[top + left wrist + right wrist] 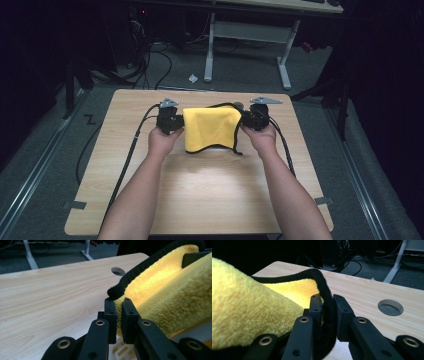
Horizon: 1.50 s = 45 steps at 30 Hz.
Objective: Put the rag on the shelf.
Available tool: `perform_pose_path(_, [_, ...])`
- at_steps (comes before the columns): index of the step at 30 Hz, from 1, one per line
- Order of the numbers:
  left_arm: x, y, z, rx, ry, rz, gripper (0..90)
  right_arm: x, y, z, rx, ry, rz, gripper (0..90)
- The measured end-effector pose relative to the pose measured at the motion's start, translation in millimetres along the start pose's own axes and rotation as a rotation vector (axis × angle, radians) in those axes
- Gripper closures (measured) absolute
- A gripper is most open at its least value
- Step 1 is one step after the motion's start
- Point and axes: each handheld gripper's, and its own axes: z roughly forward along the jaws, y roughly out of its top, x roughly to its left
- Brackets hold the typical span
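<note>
The yellow cloth [209, 129] with its black hem hung folded between both grippers, its lower edge resting on the surface [200, 195] near the far middle. At the cloth's left corner the left gripper [119, 305] was clamped on the pile; at its right corner the right gripper [327, 307] pinched the black hem. Looked like a fold in hand: next, I'd say, lower both corners evenly onto the wood, then let go. No label or writing could be read.
</note>
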Motion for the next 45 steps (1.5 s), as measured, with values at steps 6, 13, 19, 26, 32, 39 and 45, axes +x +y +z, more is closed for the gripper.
perform_pose_path(6, [0.0,-3.5,1.0,0.005,-0.008,-0.002,84.0,-0.7,-2.5,0.6,0.011,-0.002,0.012,77.1])
perform_pose_path(13, [0.8,-4.0,-1.4,0.003,-0.007,-0.022,78.7,-4.5,-2.1,0.2,0.021,-0.027,0.039,63.9])
perform_pose_path(19, [2.8,-0.1,-6.2,0.005,0.042,-0.034,69.5,-7.8,0.7,-2.7,0.023,-0.076,0.026,58.7])
perform_pose_path(26, [10.0,-0.4,-13.1,0.01,0.08,-0.039,66.1,-14.5,2.1,-6.9,0.015,-0.109,0.033,55.6])
perform_pose_path(32, [13.6,-1.1,-16.0,0.012,0.104,-0.035,65.6,-19.5,3.0,-10.0,0.015,-0.131,0.033,55.6])
perform_pose_path(39, [18.6,-2.7,-26.3,0.024,0.146,-0.033,63.4,-22.7,3.5,-18.2,0.026,-0.15,0.011,58.2])
perform_pose_path(45, [14.9,-2.0,-40.3,-0.004,0.162,-0.018,61.2,-21.3,5.2,-29.3,0.02,-0.171,0.0,56.1])
